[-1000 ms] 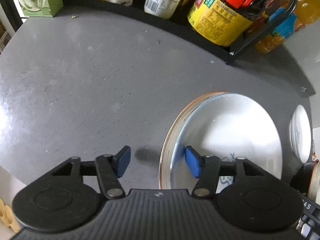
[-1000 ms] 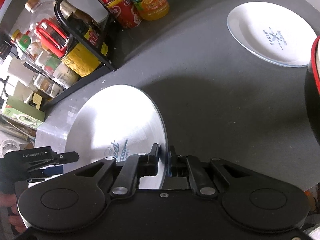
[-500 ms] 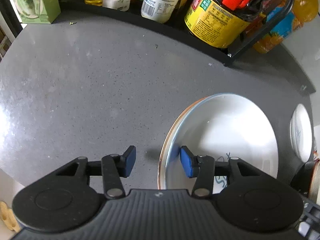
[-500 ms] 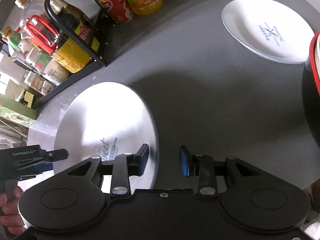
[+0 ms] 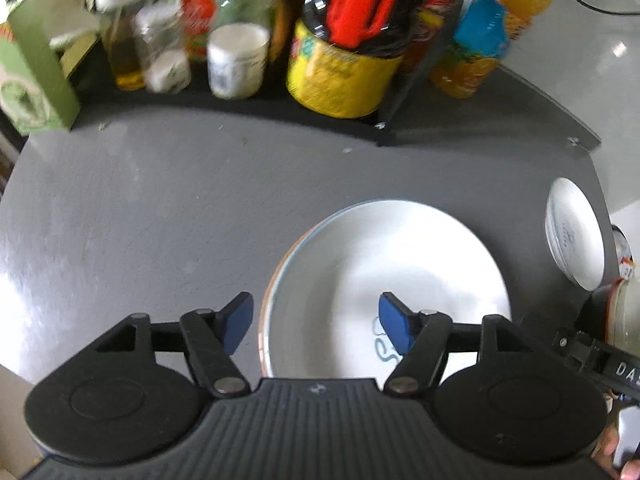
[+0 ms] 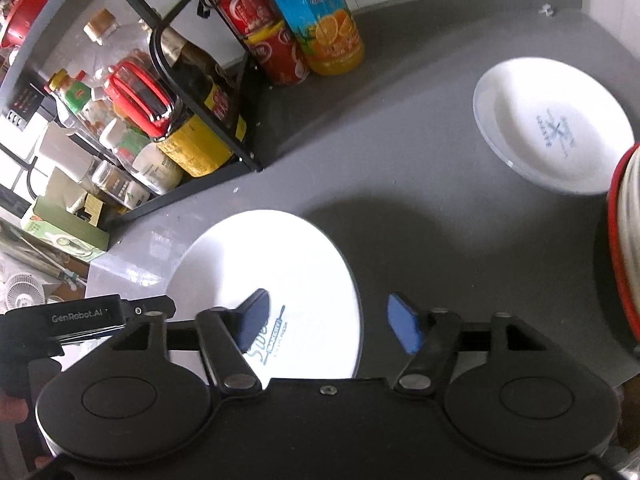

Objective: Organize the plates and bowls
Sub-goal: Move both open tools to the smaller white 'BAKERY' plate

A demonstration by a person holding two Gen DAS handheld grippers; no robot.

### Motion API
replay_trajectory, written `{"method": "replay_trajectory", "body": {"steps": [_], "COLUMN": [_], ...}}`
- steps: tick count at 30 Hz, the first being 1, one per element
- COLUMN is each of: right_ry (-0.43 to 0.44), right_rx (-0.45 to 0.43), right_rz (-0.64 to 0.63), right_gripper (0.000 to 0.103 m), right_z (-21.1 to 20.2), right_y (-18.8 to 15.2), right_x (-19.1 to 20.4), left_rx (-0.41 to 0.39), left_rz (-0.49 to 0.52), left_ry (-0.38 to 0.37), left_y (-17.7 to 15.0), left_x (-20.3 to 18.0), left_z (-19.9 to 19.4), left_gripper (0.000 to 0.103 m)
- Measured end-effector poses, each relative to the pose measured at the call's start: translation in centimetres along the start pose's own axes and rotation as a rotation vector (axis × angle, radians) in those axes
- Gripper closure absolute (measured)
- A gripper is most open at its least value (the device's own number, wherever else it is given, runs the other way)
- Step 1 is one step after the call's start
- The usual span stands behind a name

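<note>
A large white plate [image 5: 400, 264] with blue lettering lies on the grey counter, resting on another plate whose orange-edged rim [image 5: 276, 280] shows at its left. My left gripper [image 5: 316, 322] is open, its fingers straddling the plate's left rim with nothing gripped. In the right wrist view the same white plate [image 6: 276, 272] lies flat, and my right gripper [image 6: 328, 322] stands open over its right edge, holding nothing. A smaller white plate [image 6: 552, 124] with a blue logo sits at the far right, also seen as the small plate [image 5: 576, 232] in the left wrist view.
A black wire rack [image 6: 208, 80] packed with bottles, jars and cans lines the back of the counter. An orange juice bottle [image 6: 320, 16] stands beside it. A red-rimmed dark pot [image 6: 624, 240] is at the right edge. A green box [image 5: 36, 76] stands back left.
The right gripper let go of the white plate's rim and opened wide. The left gripper opened wider too. Both pulled back and up, so the plate now lies flat on the stack.
</note>
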State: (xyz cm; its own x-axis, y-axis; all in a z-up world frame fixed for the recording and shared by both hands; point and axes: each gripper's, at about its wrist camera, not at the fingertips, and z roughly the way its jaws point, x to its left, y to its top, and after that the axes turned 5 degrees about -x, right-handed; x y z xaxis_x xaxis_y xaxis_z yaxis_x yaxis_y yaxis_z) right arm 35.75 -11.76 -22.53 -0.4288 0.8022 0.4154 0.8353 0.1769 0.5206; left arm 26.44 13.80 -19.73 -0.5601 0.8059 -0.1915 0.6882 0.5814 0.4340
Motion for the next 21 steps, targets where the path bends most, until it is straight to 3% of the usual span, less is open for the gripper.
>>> {"method": "replay_trajectory", "body": {"steps": [6, 21], "right_ry": [0.016, 0.053], "right_rx": [-0.044, -0.059], "right_rz": [-0.024, -0.083], "right_gripper": [0.011, 0.007], "right_z": [-1.9, -5.9], "right_y": [1.7, 5.9], "right_x": [-0.3, -4.0], "left_rx": [0.004, 0.015], "left_rz": [-0.019, -0.075], "left_ry": [-0.032, -0.043], "left_y": [0.8, 1.7], "left_x": [-1.7, -8.0], "left_z": [-0.8, -1.8], "left_gripper": [0.032, 0.032]}}
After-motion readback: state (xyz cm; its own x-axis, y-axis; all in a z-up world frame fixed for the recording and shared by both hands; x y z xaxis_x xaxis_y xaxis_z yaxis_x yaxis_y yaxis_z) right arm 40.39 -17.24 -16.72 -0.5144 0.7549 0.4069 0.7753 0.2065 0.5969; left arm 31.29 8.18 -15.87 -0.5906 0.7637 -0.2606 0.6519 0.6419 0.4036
